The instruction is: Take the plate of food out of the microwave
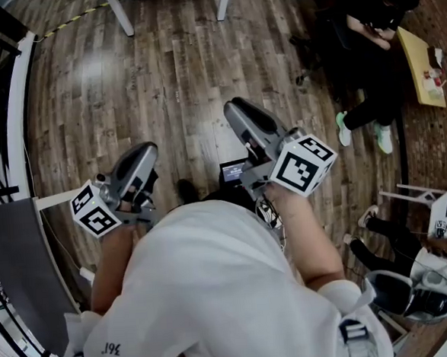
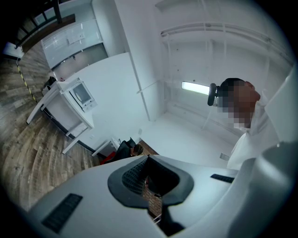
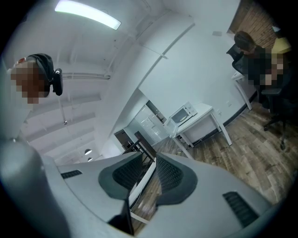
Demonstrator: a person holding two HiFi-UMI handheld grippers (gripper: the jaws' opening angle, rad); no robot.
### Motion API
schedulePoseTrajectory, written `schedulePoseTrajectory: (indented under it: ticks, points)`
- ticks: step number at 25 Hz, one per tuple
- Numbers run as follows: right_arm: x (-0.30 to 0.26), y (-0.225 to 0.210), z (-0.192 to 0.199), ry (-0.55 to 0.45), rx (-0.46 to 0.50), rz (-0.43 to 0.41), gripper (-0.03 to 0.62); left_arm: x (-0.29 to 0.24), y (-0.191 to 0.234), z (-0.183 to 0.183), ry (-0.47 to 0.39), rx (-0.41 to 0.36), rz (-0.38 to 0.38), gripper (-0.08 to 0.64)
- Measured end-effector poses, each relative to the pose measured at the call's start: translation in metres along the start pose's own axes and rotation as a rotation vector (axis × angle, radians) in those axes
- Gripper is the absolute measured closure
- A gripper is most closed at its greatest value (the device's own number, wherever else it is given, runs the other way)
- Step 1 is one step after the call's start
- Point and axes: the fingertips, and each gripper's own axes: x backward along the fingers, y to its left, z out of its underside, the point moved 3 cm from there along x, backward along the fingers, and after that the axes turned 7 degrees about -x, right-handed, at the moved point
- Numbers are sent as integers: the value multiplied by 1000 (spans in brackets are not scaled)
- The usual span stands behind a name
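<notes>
Left gripper had its jaws pressed together on nothing, while the right gripper held its jaws apart with only air between them. Both hung over the wooden floor, aimed out across the room. Well apart from them a white table stood against the wall, and on it sat the microwave; the plate of food could not be made out at that range

Grey right gripper, white microwave, brown wood-plank floor.
</notes>
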Motion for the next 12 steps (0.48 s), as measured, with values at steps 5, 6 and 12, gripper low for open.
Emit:
schedulePoseTrajectory:
  ticks: [5,6,12]
  points:
    - [-12,10,7,-5,7,5,522,14,5,-7,5,8,7,554]
    - [-15,11,8,-7,8,8,522,16,7,-9,8,9,7,554]
    - [-37,12,19,-14,10,19,522,29,26,-20,23,6,10,554]
